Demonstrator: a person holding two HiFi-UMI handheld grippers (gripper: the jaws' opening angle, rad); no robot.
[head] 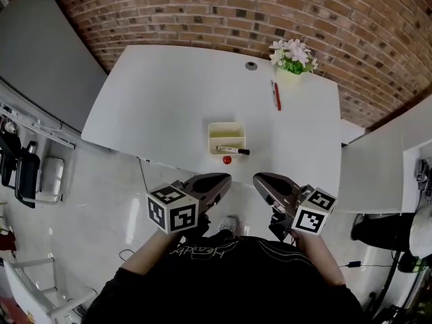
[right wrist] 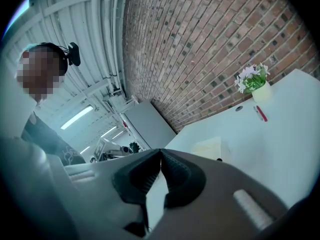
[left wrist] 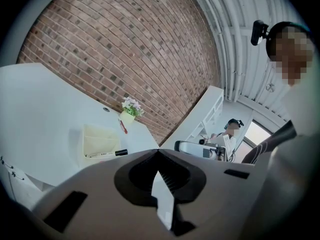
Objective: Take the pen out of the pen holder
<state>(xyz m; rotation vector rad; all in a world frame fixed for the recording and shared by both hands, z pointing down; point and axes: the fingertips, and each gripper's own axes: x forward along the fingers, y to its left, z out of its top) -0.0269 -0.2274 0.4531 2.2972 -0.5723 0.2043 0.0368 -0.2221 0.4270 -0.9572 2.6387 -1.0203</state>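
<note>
Both your grippers sit low in the head view, short of the table's near edge: the left gripper point(head: 216, 182) left of centre, the right gripper point(head: 267, 182) right of it. Each has its jaws pressed together with nothing between them, which fits an approach with nothing reached yet.

The pen holder point(head: 227, 133) stands mid-frame on the white table point(head: 155, 93), straight ahead of both tips, so either one could go for it. The black pen point(head: 233, 150) lies flat along the holder's near side. Its dark end pokes out to the right, which looks like the easy end to grasp once you open.

- Two grippers
- One pen holder
- One black pen
- One red pen point(head: 276, 95), loose toward the upper right
- One flower pot point(head: 294, 59)
- One small red thing point(head: 227, 159), just below the holder
</note>
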